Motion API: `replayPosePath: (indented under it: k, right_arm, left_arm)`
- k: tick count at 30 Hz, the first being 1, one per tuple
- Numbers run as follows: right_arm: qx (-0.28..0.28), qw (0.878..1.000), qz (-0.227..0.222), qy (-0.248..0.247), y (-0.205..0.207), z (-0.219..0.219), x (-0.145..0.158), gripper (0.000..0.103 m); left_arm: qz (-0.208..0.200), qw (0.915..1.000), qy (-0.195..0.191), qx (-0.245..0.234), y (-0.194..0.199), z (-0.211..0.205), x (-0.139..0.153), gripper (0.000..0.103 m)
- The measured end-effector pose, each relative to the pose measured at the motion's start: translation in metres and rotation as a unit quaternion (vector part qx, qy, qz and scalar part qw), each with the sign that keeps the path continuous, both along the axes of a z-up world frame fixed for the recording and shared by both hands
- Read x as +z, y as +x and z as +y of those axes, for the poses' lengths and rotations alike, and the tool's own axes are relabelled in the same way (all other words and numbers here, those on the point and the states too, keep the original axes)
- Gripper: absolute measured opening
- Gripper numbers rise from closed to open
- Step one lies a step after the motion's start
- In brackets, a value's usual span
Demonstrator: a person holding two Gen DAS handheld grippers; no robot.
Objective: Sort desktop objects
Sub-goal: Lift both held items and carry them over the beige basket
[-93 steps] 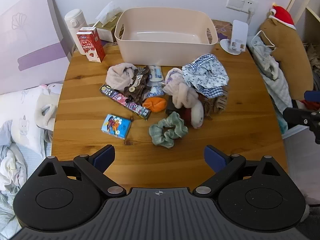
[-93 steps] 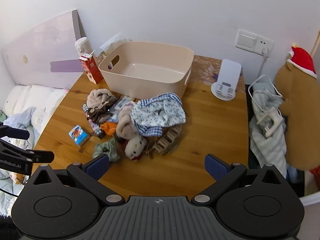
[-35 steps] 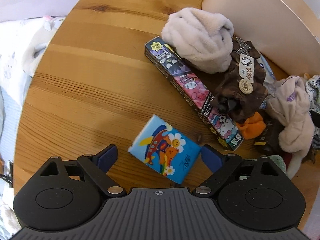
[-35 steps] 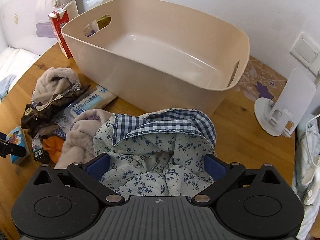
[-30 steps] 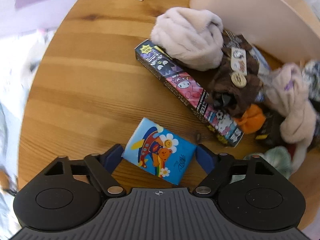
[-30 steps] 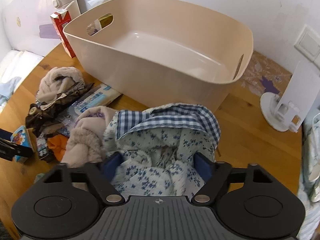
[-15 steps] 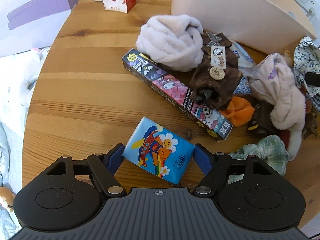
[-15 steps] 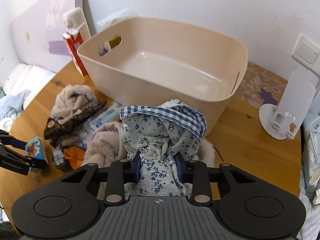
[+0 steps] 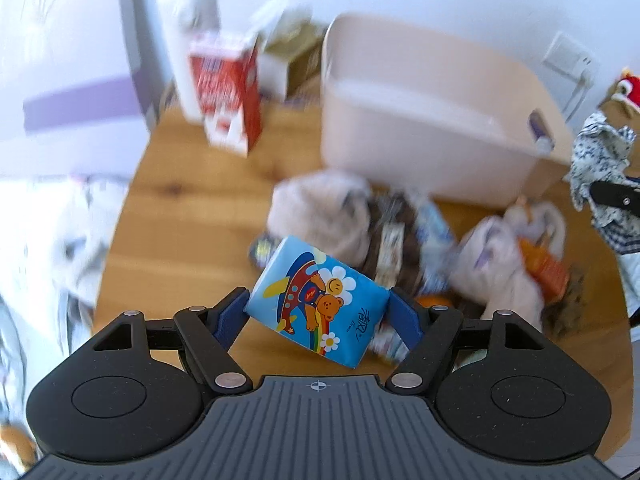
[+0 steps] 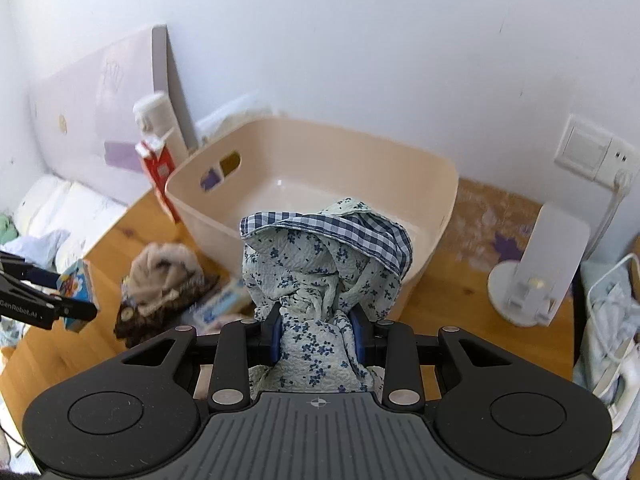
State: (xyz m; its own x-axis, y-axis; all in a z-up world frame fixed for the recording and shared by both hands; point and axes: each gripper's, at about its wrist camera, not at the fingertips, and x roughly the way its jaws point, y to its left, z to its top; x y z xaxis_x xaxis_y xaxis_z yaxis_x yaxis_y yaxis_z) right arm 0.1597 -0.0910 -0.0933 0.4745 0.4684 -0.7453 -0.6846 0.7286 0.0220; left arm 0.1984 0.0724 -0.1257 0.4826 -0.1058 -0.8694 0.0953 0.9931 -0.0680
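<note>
Your left gripper [image 9: 318, 312] is clamped on the blue tissue pack [image 9: 316, 300]; both blue pads press its short ends and it hangs tilted, clear of the table [image 9: 192, 216]. Your right gripper [image 10: 317, 338] is closed tight on the bunched flowered cloth [image 10: 324, 264], which stands up in front of the jaws with its checked trim on top. The beige bin [image 10: 312, 172] sits at the back of the table and looks empty from the right wrist view.

Risks from here:
- The tissue pack is soft and held by its ends only. If you swing it fast, it may buckle and slip out over the pile.
- The cloth is gripped by a narrow fold. Loose parts hang below the jaws and could catch the bin's near wall or drag the pale fluffy bundle [image 10: 166, 264] beside it.
- Both hands appear bound for one bin. If they arrive together, the grippers could knock each other at the rim.
- The red carton [image 9: 226, 92] stands just left of the bin and could be tipped by a wide approach.

View differences: the left wrist view is blurred, so the items in the pile are hard to name with certainty; it shows the pack's printed face and both pad contacts. The right wrist view is sharp and alone shows the bin's bare floor, and it shows the left gripper side-on at its left edge with the pack off the table.
</note>
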Motion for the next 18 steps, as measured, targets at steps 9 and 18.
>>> replayPosePath:
  k: [9,18]
  right_arm:
    - [-0.020,0.999,-0.039,0.019,0.013,-0.006,0.020,0.030]
    - [-0.050,0.996,-0.059,0.050,0.034,-0.008,0.034,0.030]
  left_arm:
    - [-0.068,0.9965,-0.011,-0.046,0.049,-0.026,0.039,0.076]
    - [-0.108,0.9919,-0.008,-0.067,0.102,-0.048,0.057,0.076]
